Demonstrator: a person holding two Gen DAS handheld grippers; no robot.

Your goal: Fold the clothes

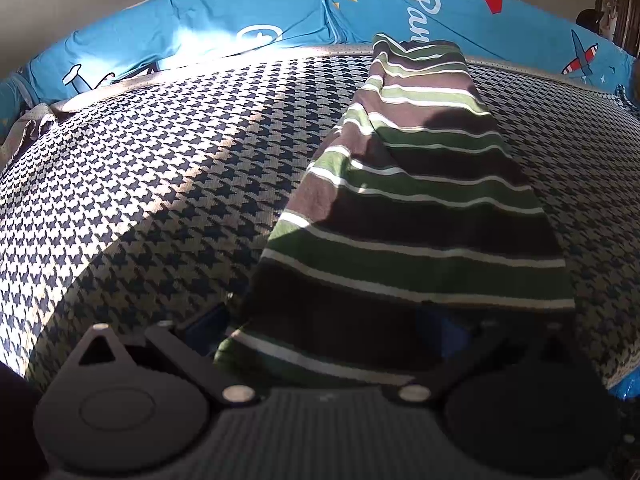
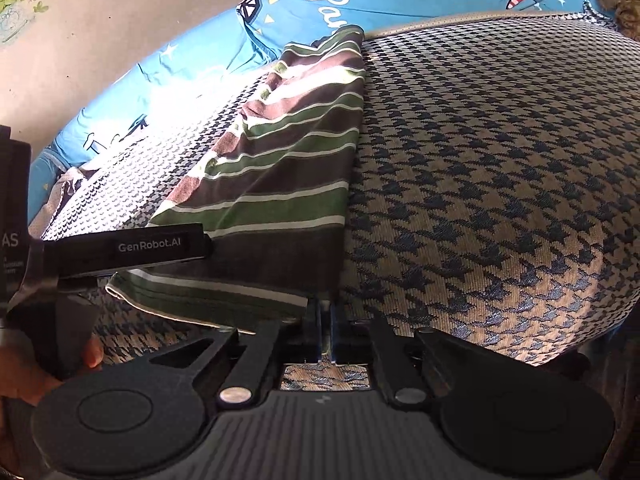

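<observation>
A garment with brown, green and white stripes (image 1: 420, 184) lies lengthwise on the houndstooth bed cover (image 1: 140, 184), folded into a long strip. Its near hem is draped over my left gripper (image 1: 320, 320); the linkage arms are spread wide, so the gripper is open, and its fingertips are hidden under the cloth. In the right wrist view the same garment (image 2: 280, 168) runs from the blue pillows down to my right gripper (image 2: 326, 320). The right gripper's jaws are nearly together, pinching the near right corner. The left gripper's black body (image 2: 132, 248) sits over the near left corner.
Blue printed pillows (image 1: 280, 12) line the far edge of the bed against a pale wall (image 2: 120, 20). Bright sun falls across the left half of the cover. A hand (image 2: 24, 384) holds the left tool. The bed edge (image 2: 580, 344) drops off at the near right.
</observation>
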